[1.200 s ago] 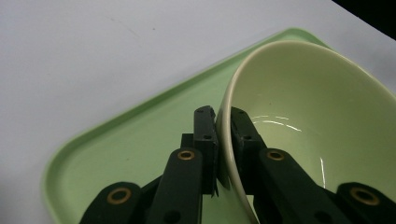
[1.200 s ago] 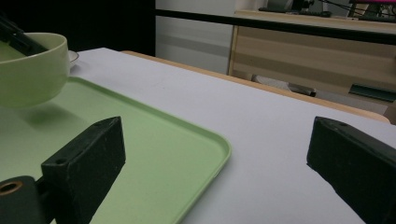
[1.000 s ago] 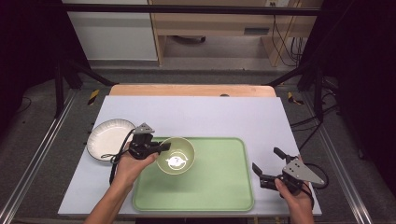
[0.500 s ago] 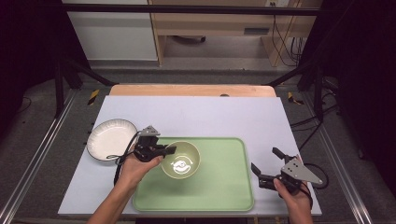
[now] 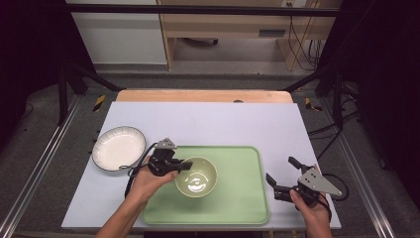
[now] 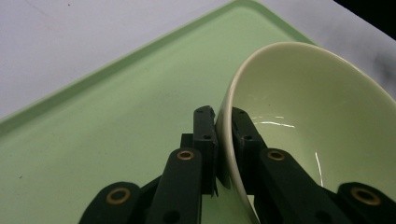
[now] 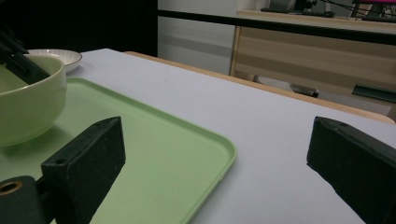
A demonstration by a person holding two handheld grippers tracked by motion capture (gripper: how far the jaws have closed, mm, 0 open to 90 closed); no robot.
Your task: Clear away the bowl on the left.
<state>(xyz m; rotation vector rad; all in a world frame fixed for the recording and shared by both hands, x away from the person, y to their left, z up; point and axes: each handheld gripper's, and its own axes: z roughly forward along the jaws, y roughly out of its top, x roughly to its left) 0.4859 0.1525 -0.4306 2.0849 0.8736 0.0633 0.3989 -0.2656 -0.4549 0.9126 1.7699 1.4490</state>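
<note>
**Bowl pinched by its rim, sitting on the tray**

The left gripper (image 5: 184, 165) has its jaws clamped tight on the near-left rim of the pale green bowl (image 5: 196, 177), one jaw inside the wall and one outside, as the left gripper view makes plain (image 6: 223, 135). The bowl sits in the left half of the green tray (image 5: 237, 198), a little below the middle of the high view, and it looks tipped slightly toward the hand that grips it.

What matters for the coming move is the line from claw to bowl: the bowl's body lies to the right of the left gripper in the high view, so all its weight hangs off one edge of the grip. Being round, it has no long axis to mind; the pinch point on the rim is the only handle.

The right gripper (image 5: 285, 179) hovers at the lower right of the frame, just off the tray's right edge, jaws spread wide with nothing between them. It is well apart from the bowl. A white plate (image 5: 119, 148) rests on the table to the left of the tray, near the left hand.
</note>
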